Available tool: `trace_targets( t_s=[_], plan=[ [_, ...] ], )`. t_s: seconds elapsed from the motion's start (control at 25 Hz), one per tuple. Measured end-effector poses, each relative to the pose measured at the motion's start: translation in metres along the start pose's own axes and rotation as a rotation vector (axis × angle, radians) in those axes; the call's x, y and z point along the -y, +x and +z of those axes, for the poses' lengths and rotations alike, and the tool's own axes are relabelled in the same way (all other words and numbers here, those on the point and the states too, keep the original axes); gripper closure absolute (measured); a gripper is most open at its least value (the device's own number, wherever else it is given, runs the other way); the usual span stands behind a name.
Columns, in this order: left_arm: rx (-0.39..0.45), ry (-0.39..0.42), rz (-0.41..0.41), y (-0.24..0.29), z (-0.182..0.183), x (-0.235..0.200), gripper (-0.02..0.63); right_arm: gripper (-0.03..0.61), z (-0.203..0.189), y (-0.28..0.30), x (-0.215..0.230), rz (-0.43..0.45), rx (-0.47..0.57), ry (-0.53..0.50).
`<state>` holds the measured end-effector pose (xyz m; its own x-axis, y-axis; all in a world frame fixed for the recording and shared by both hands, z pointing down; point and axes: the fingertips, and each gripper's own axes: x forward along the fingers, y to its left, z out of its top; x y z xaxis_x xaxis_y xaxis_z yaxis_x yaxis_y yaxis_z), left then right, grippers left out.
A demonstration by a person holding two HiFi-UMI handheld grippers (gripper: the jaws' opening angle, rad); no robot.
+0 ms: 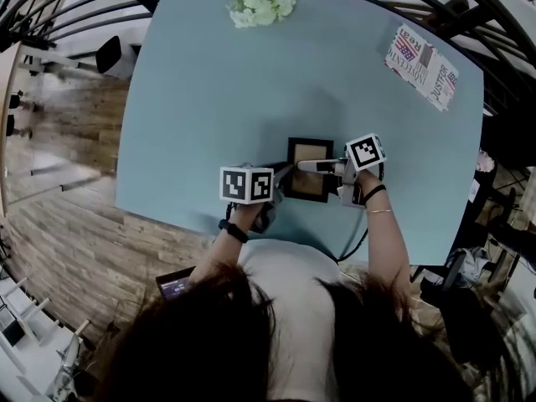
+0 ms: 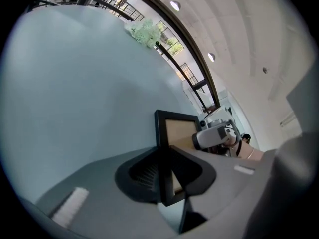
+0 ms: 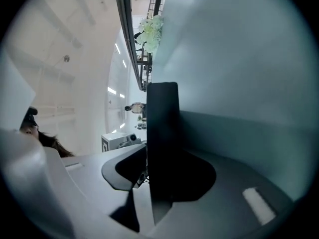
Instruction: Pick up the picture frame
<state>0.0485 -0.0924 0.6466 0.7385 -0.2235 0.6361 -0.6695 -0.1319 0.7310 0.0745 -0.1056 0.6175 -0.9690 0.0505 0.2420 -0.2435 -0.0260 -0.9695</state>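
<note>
Seen from above, a person stands at the near edge of a pale blue table [image 1: 184, 99], with a gripper in each hand. A small black picture frame [image 1: 308, 188] with a tan centre sits between the two grippers, close to the table's near edge. Whether it rests on the surface or is just clear of it cannot be made out.

The left gripper [image 1: 280, 178] meets the frame's left side. In its own view the frame's dark edge stands between the jaws, with both pads pressed against it – a firm hold.

The right gripper [image 1: 310, 167] reaches in from the right, one pale finger lying across the frame's top. In its own view the jaws stand wide. The frame shows edge-on between them as a dark slab, and a sliver of light shows beside one pad – no grip there.

A bunch of pale flowers [image 1: 264, 3] lies at the far edge of the table. A printed card [image 1: 421, 65] lies at the far right corner, well apart from the frame.
</note>
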Motion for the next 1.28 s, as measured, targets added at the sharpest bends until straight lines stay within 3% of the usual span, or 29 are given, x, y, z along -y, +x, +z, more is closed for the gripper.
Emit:
trace_targets(
  t_s=[0.16, 0.28, 0.76, 1.28],
  plan=[
    [0.002, 0.0, -0.003, -0.001, 0.0, 0.0, 0.482, 0.449, -0.001, 0.0, 0.001, -0.032, 0.016, 0.0],
    [0.003, 0.003, -0.007, 0.0, -0.001, 0.0, 0.482, 0.565, -0.003, -0.001, 0.011, -0.105, 0.04, -0.002],
    [0.008, 0.032, 0.002, -0.004, -0.003, 0.0, 0.476, 0.568, -0.008, -0.001, 0.009, -0.114, 0.103, -0.003],
    [0.096, 0.094, -0.039, -0.033, 0.015, 0.027, 0.476, 0.568, -0.008, -0.015, -0.017, -0.106, 0.191, -0.07]
  ],
)
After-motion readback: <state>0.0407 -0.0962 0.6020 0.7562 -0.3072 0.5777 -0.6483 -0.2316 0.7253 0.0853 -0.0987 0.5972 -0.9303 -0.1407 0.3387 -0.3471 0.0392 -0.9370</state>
